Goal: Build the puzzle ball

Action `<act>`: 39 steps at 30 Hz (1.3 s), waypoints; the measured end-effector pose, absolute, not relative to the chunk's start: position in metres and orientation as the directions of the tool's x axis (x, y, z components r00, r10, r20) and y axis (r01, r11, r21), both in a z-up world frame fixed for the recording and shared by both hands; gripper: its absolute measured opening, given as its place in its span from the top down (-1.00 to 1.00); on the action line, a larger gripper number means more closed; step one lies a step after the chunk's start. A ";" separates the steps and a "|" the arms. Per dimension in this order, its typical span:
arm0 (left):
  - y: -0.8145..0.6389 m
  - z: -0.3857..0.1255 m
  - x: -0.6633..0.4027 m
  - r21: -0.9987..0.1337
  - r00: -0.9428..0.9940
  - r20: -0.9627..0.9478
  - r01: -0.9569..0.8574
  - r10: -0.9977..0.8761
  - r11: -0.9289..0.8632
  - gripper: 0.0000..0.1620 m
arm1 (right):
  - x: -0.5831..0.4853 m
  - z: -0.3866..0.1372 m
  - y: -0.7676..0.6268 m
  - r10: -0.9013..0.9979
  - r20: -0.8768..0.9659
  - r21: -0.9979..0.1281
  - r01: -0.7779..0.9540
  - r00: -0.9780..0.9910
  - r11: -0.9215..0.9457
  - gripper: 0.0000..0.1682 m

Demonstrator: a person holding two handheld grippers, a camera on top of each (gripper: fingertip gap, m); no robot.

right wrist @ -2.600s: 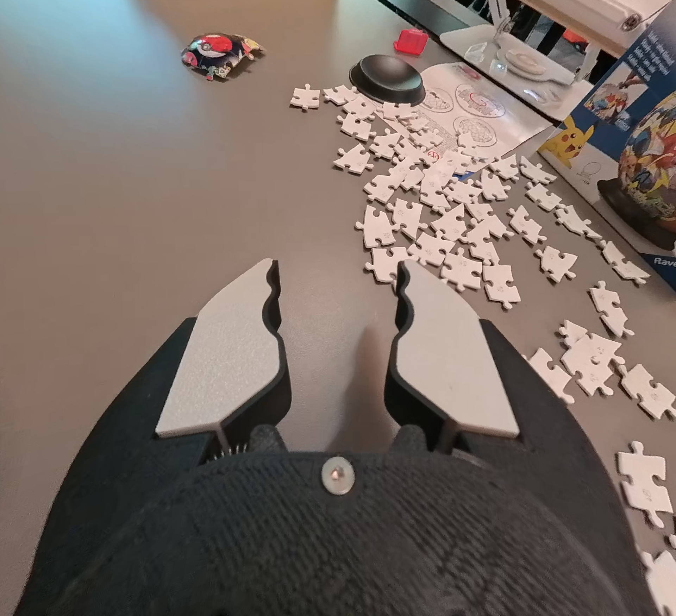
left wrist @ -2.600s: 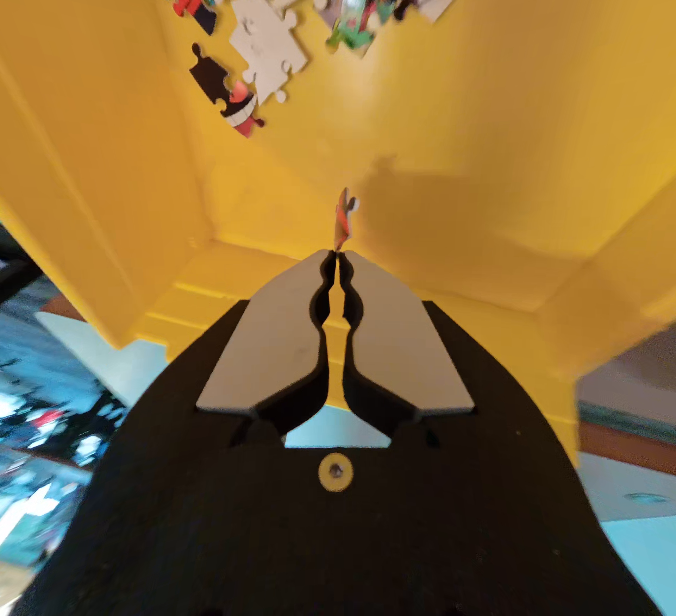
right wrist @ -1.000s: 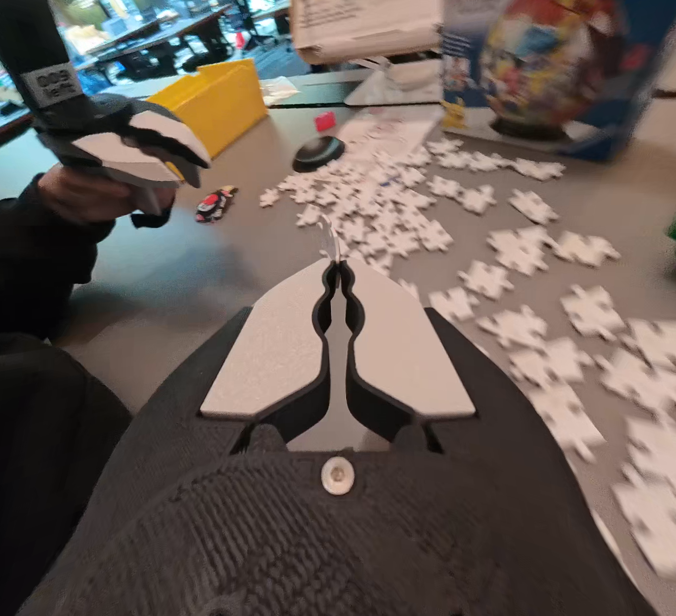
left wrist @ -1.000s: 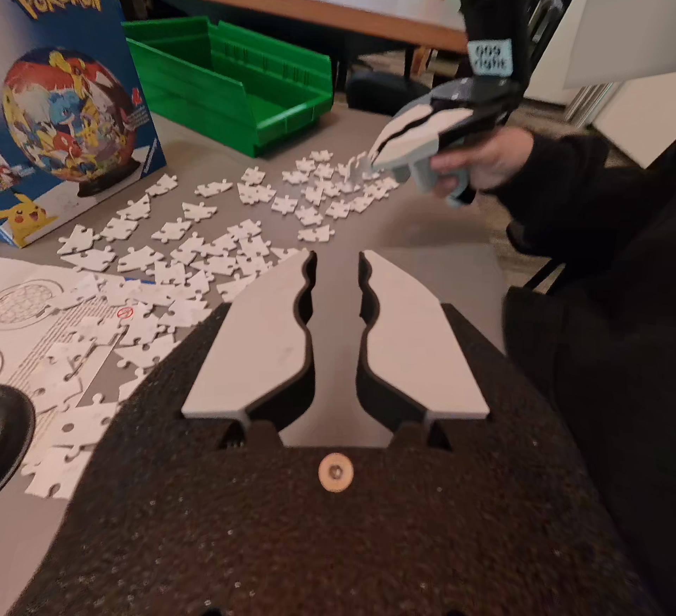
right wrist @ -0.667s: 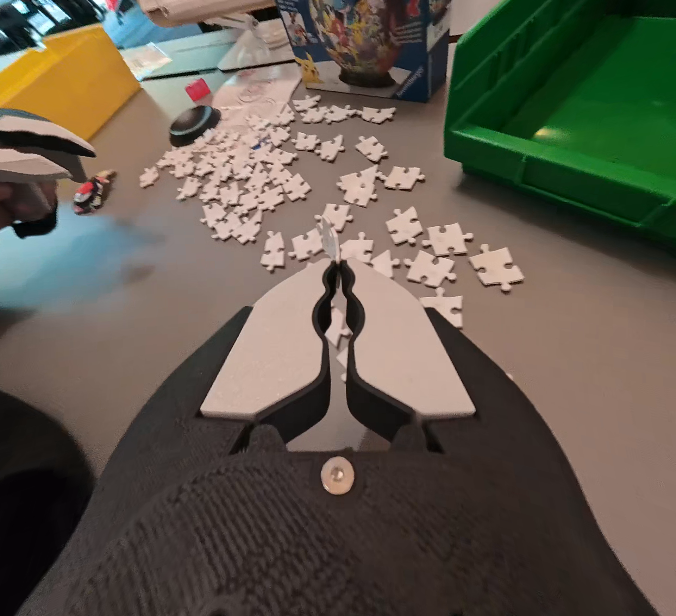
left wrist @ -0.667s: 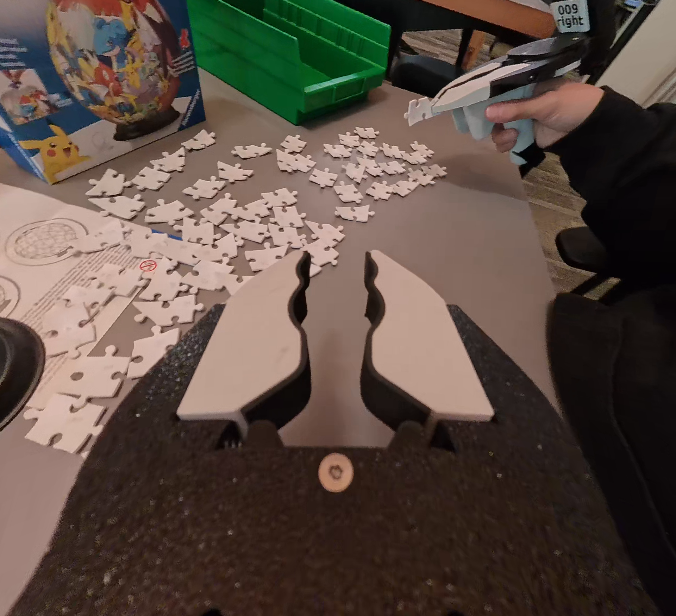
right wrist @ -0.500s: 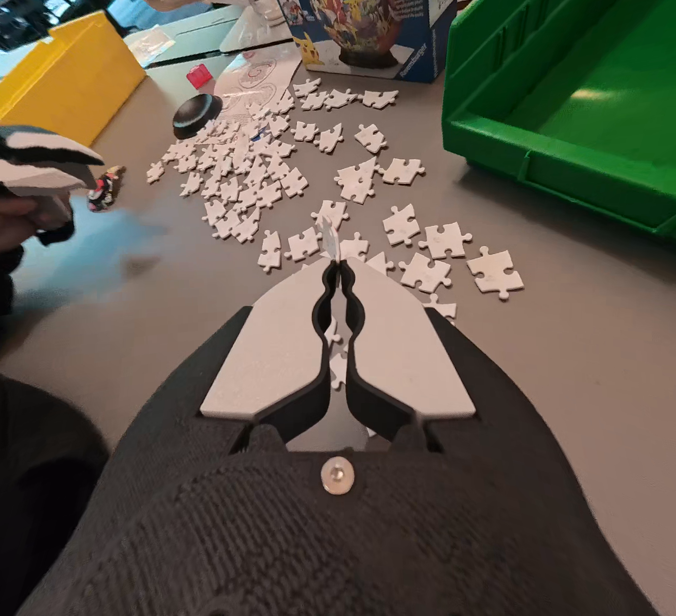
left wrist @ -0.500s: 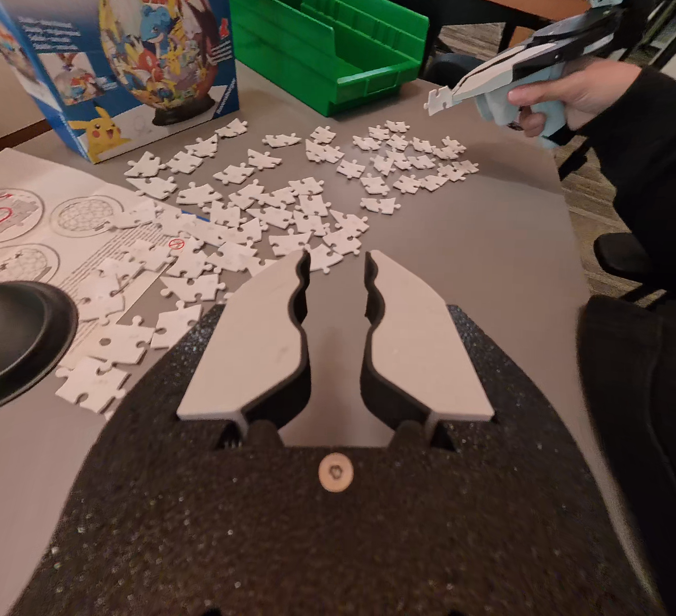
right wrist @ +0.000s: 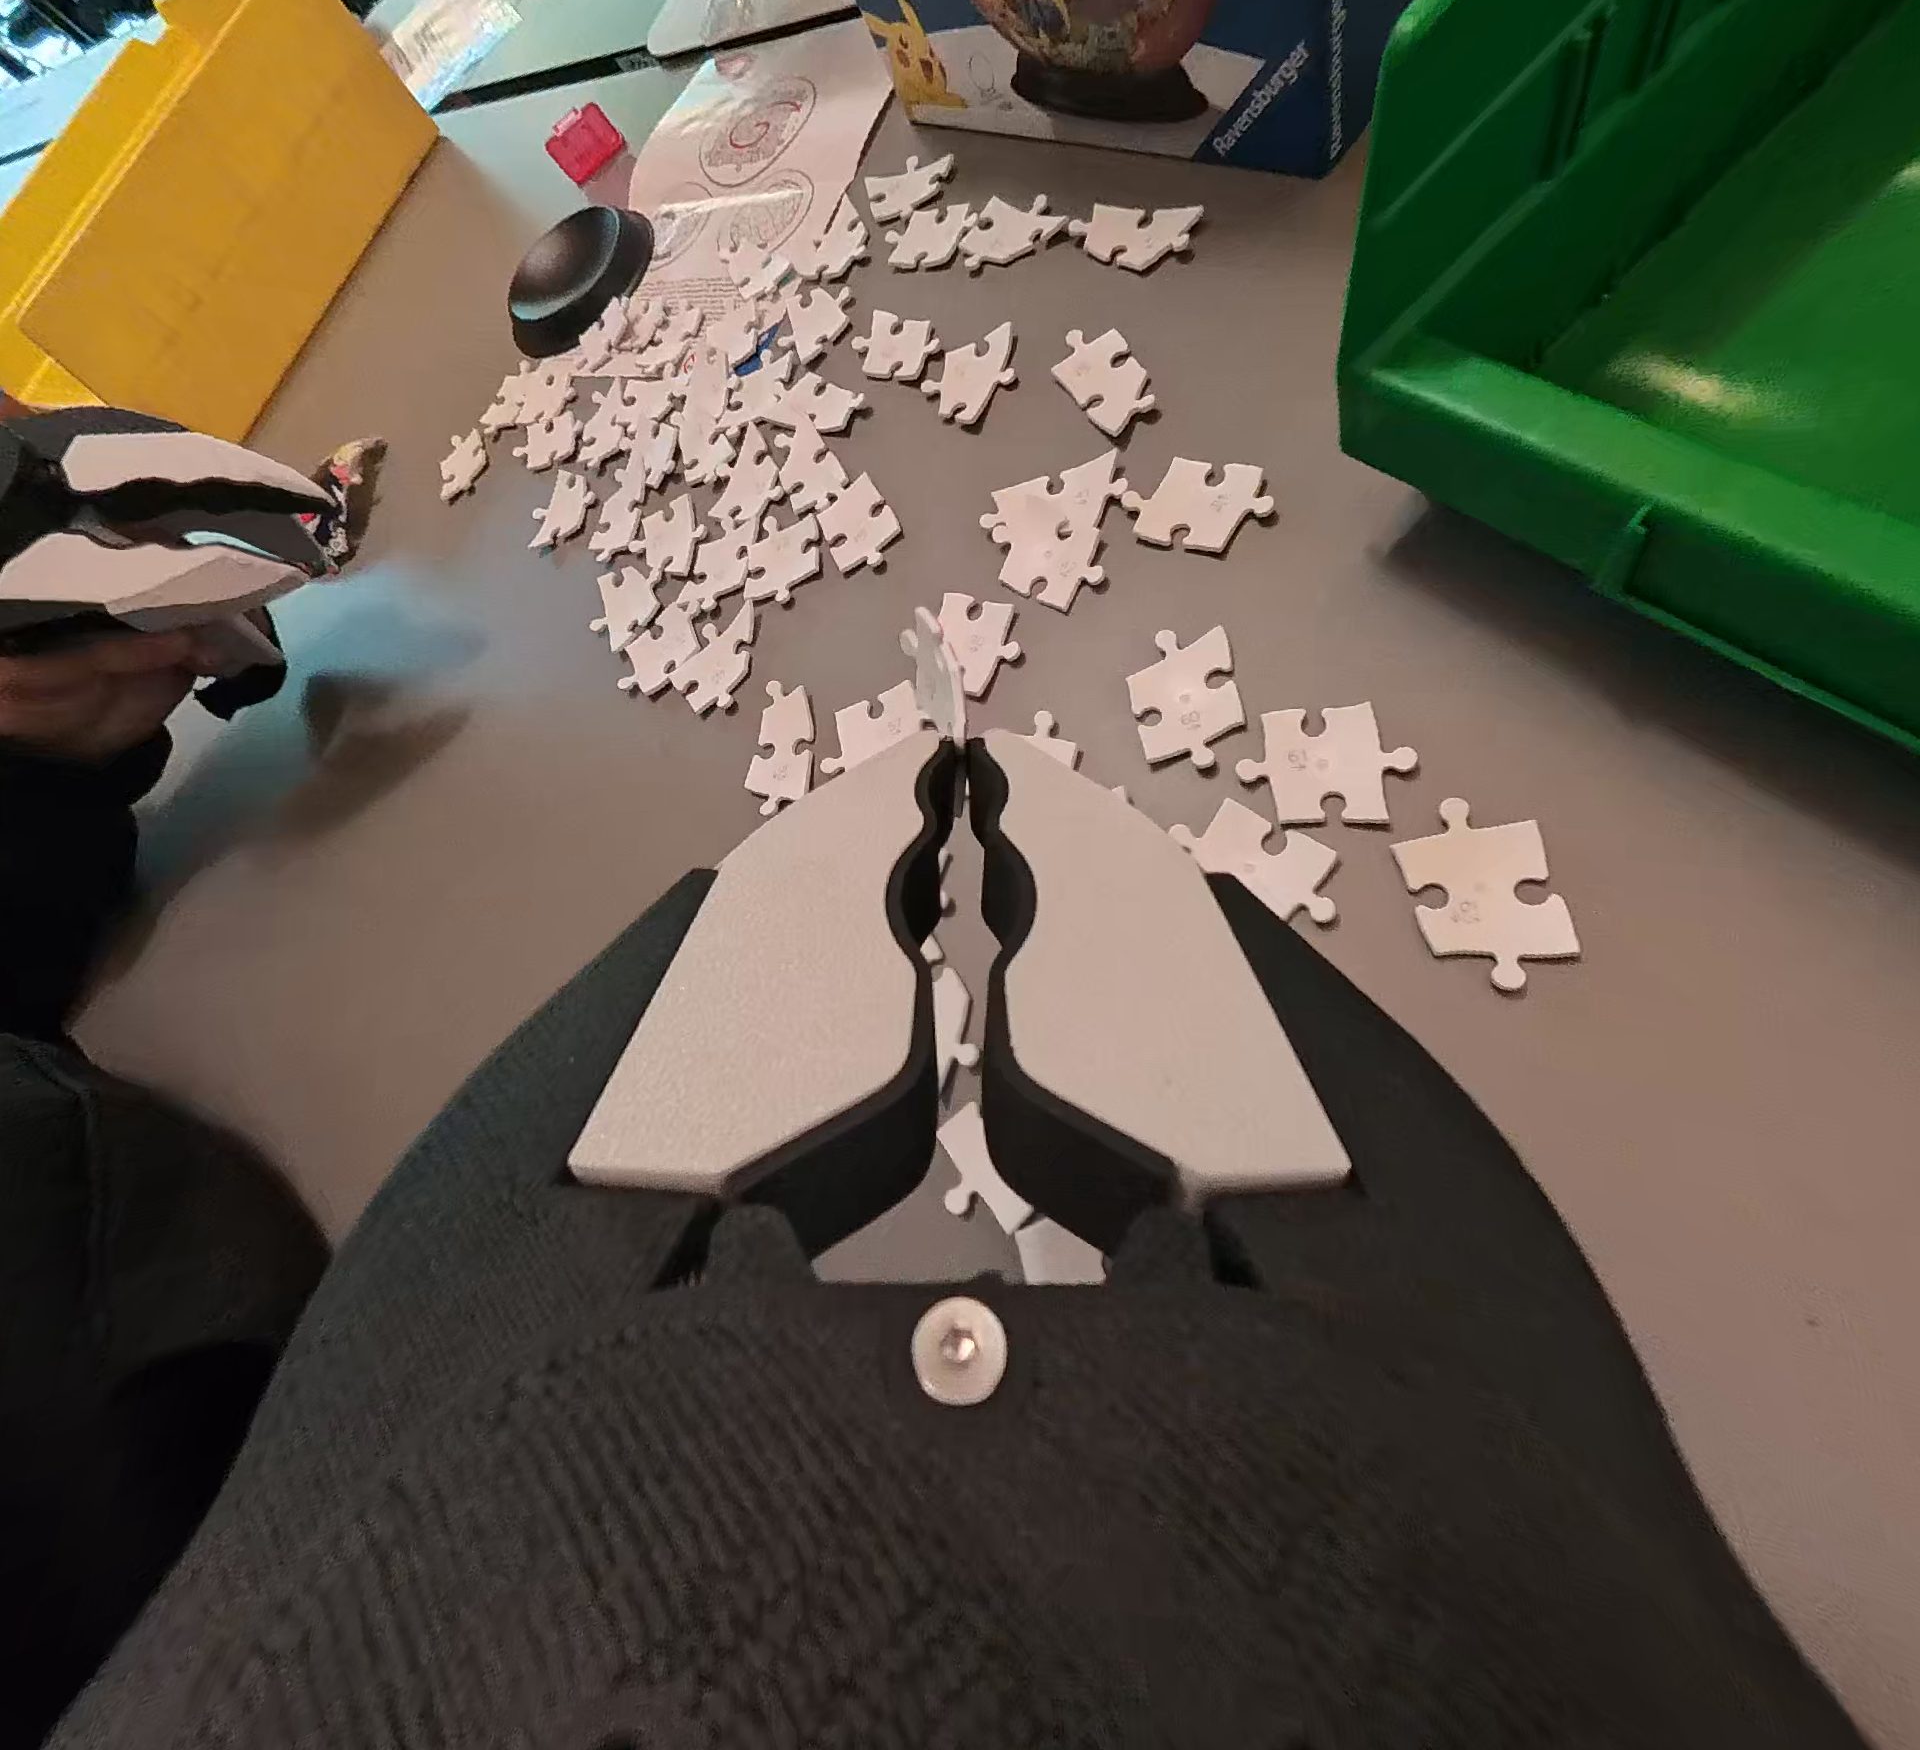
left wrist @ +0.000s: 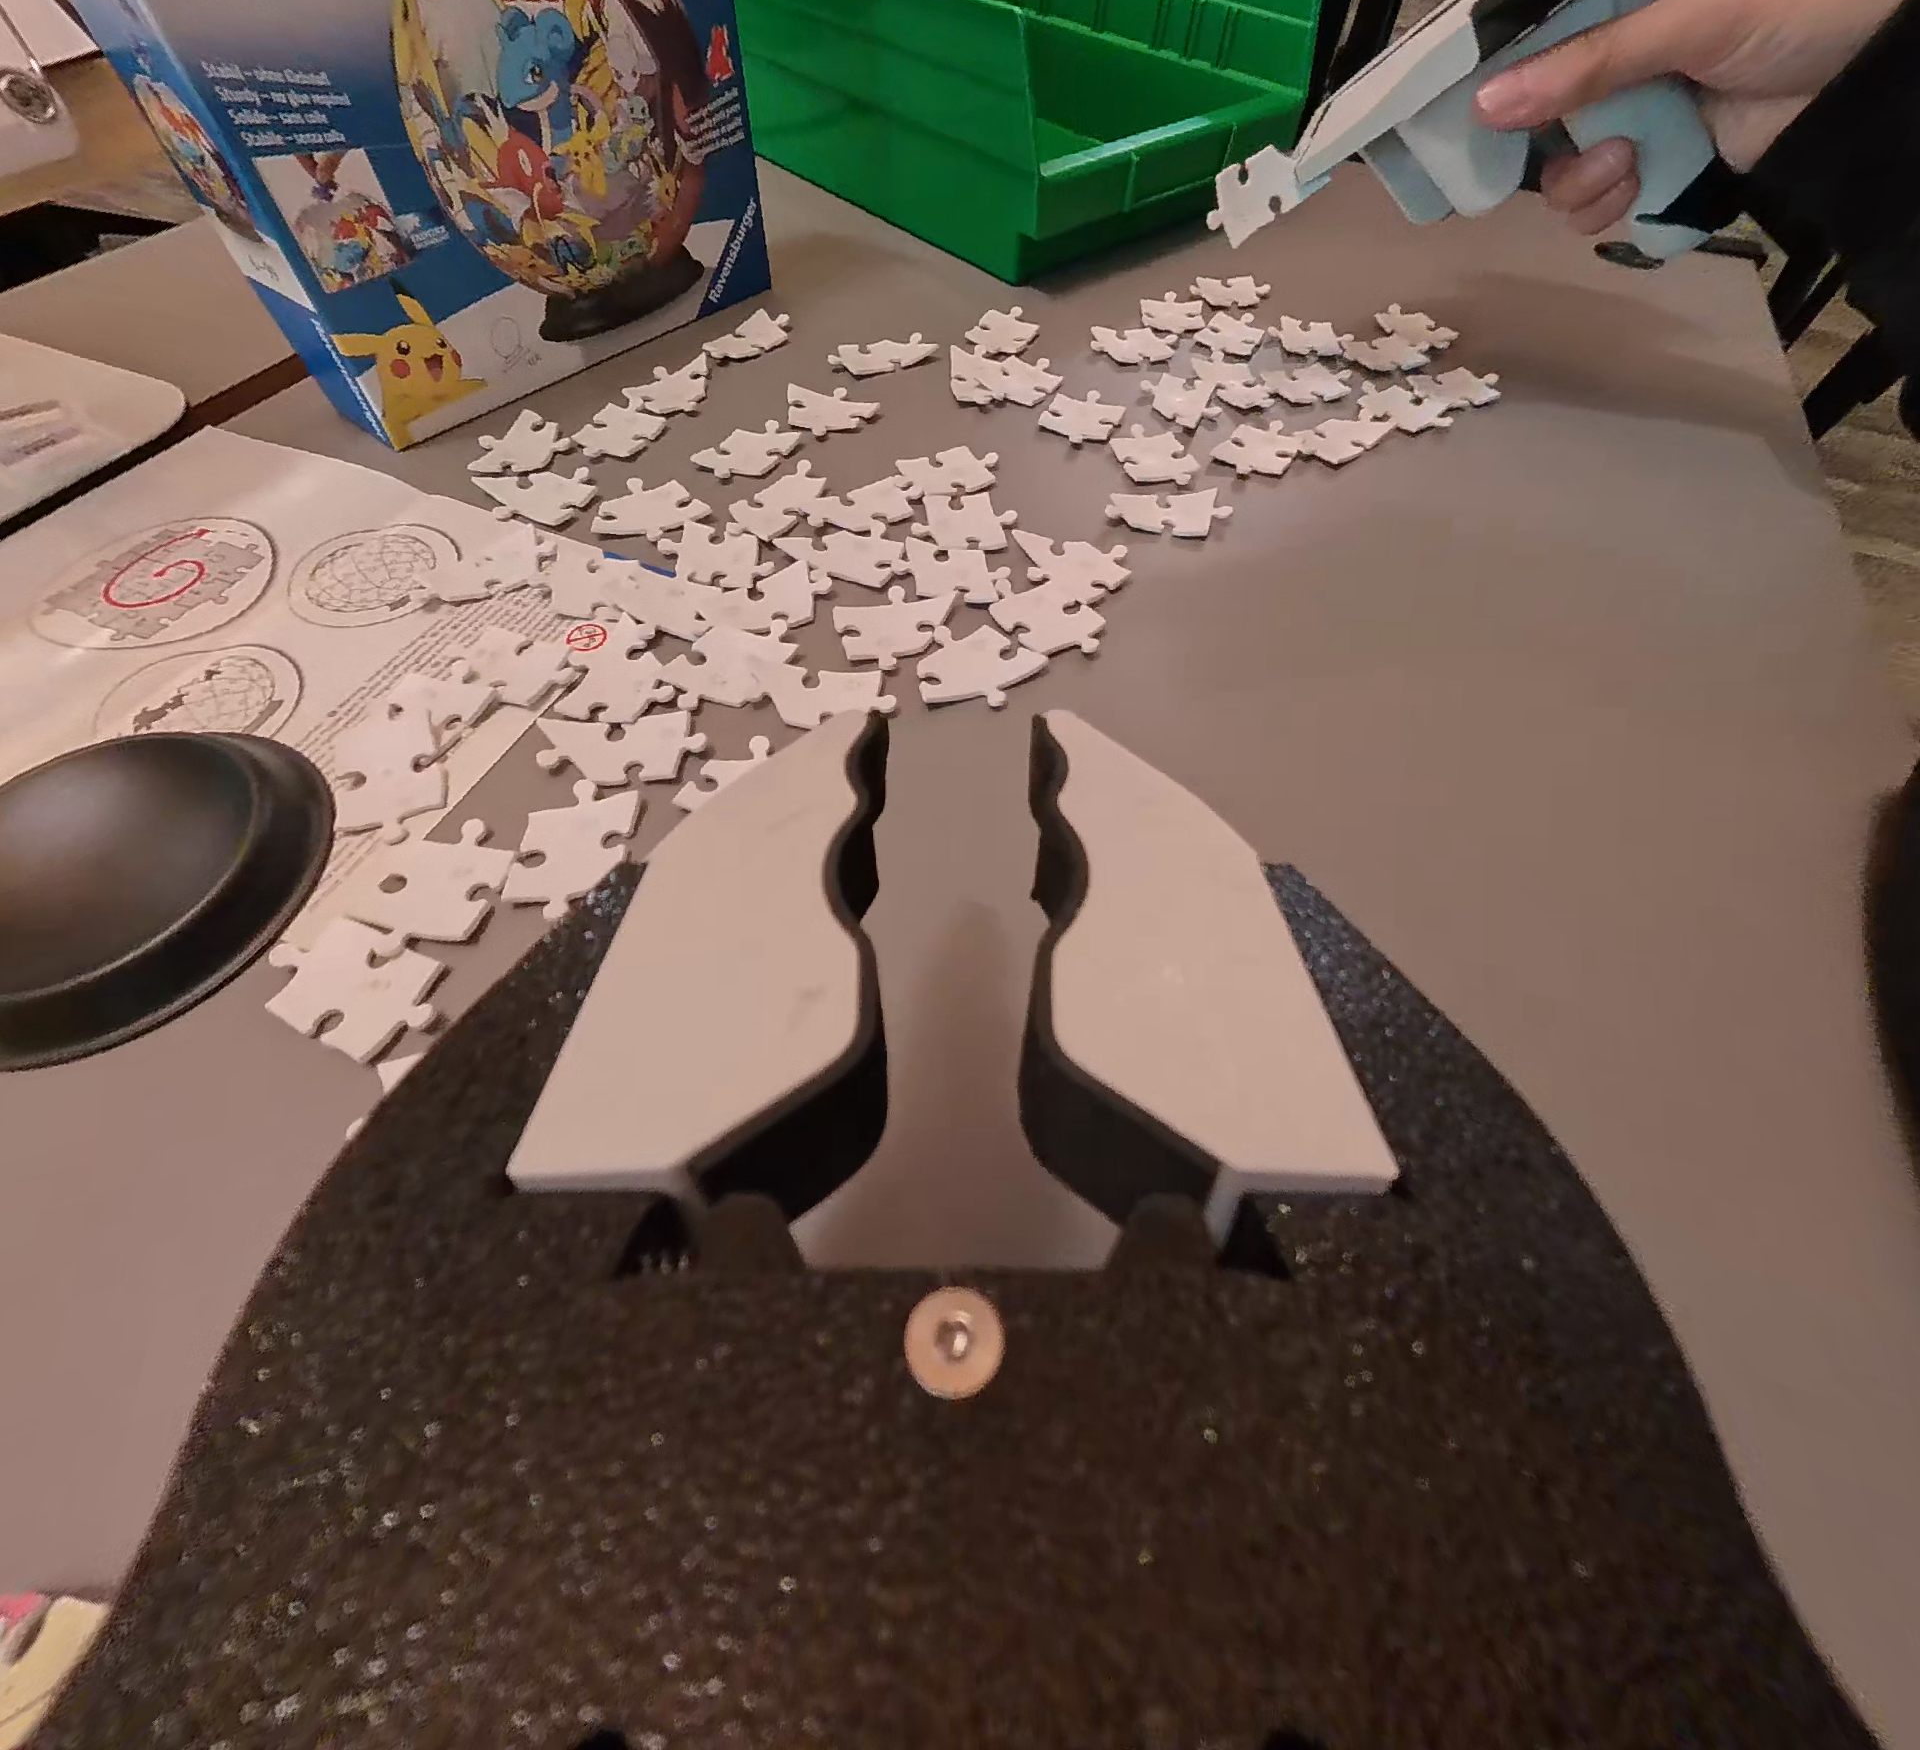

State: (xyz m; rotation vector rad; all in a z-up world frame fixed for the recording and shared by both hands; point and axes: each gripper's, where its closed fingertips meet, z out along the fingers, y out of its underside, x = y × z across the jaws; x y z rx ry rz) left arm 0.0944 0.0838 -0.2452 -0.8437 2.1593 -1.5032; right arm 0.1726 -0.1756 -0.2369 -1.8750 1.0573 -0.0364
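Many white puzzle pieces (left wrist: 831, 547) lie face down and spread over the grey table (left wrist: 1455, 765); they also show in the right wrist view (right wrist: 717, 495). My right gripper (right wrist: 958, 744) is shut on one white puzzle piece (right wrist: 935, 672), held edge-on above the table. The left wrist view shows that gripper (left wrist: 1311, 168) at the upper right with the piece (left wrist: 1252, 194) at its tips. My left gripper (left wrist: 958, 744) is open and empty, over bare table just short of the pieces. It shows at the left of the right wrist view (right wrist: 312, 521).
The puzzle box (left wrist: 436, 121) stands at the back left, a green bin (left wrist: 1018, 69) behind the pieces. A black round stand (left wrist: 135, 890) sits on a paper instruction sheet (left wrist: 156, 599) at the left. A yellow bin (right wrist: 197, 183), a small red object (right wrist: 580, 140) and a small multicoloured object (right wrist: 348, 479) lie beyond. The left gripper's tips are roughly 30 cm from the right gripper's.
My left gripper has moved closer to the pieces and lower. My right gripper has swung toward the green bin, still holding its piece.
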 end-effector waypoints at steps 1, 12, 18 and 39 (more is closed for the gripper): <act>0.083 -0.246 0.095 -0.933 -0.752 0.024 -0.254 -0.659 0.256 0.69 | 0.172 -0.238 -0.174 -0.677 -0.387 -0.738 -0.651 0.626 -0.180 0.97; 0.095 -0.250 0.101 -0.930 -0.719 -0.057 -0.214 -0.692 0.299 0.72 | 0.185 -0.226 -0.161 -0.656 -0.365 -0.781 -0.601 0.660 -0.170 0.97; 0.107 -0.243 0.106 -0.954 -0.674 -0.019 -0.209 -0.738 0.215 0.73 | 0.182 -0.226 -0.161 -0.639 -0.375 -0.782 -0.599 0.672 -0.171 0.97; 0.107 -0.244 0.107 -0.954 -0.671 0.015 -0.232 -0.741 0.191 0.73 | 0.236 -0.217 -0.119 -0.737 -0.324 -0.787 -0.602 0.593 -0.138 0.97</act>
